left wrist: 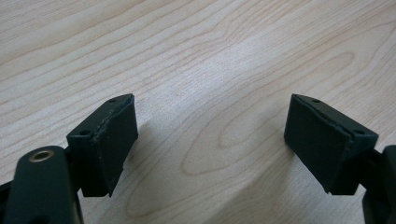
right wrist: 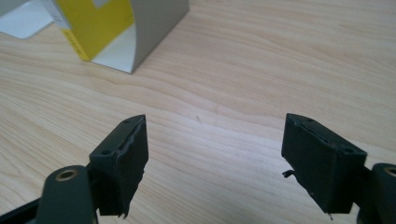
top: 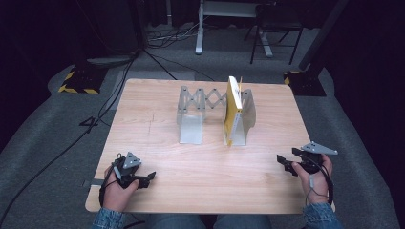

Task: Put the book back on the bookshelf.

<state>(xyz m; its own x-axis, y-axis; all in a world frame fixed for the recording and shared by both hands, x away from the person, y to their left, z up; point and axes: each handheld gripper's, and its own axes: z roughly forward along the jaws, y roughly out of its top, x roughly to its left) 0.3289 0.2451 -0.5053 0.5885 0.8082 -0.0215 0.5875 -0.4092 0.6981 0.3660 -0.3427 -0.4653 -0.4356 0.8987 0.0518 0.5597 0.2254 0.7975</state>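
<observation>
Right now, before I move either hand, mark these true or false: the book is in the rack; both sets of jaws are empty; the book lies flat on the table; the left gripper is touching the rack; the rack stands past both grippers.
1. The yellow book stands in the rack. True.
2. The left gripper and right gripper have open, empty jaws. True.
3. The book lies flat on the table. False: it stands upright against the rack's right end plate.
4. The left gripper touches the rack. False: it is well apart, near the table's near edge.
5. The rack stands past both grippers. True.
</observation>
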